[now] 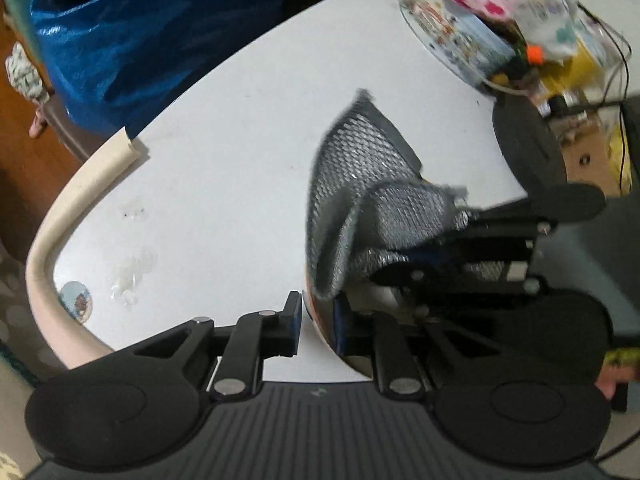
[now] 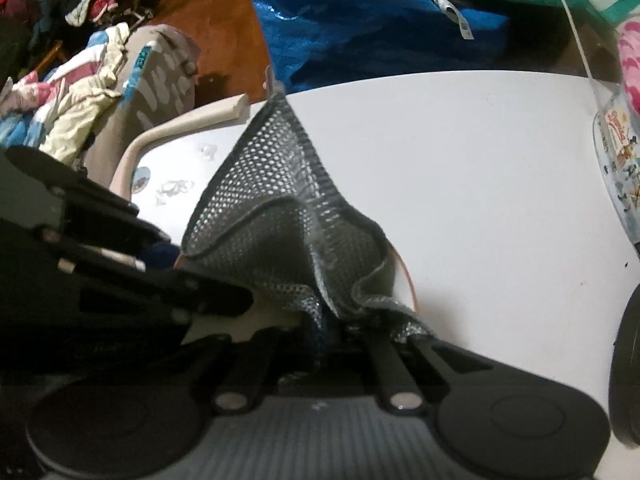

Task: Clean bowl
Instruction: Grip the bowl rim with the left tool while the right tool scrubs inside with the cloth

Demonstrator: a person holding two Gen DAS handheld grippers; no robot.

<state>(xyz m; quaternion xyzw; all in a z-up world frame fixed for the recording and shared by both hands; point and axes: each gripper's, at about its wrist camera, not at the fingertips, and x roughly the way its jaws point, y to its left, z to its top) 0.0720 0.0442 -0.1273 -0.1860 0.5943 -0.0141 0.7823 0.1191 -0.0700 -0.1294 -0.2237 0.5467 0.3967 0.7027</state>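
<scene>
Down at the near edge of the left wrist view, the left gripper has its two fingers drawn close on the rim of the bowl, one blue pad outside the wall and the other inside it, so the rim is pinched between them. Across from it, the right gripper comes in from the right side and clamps a grey mesh cloth; in the right wrist view its fingers are mostly hidden under the bunched fabric, yet the cloth gathers tightly at the right gripper and fans upward from it. Part of the cloth drapes over the bowl's rim and into the bowl, whose pale inside and orange edge peek out beside the folds. Both tools work above a white table with a cream edge guard around its rounded corner and a small round sticker near that corner. Beyond the table stand a blue bag on the brown floor and a printed container stuffed with patterned fabric at the far right of the tabletop.
</scene>
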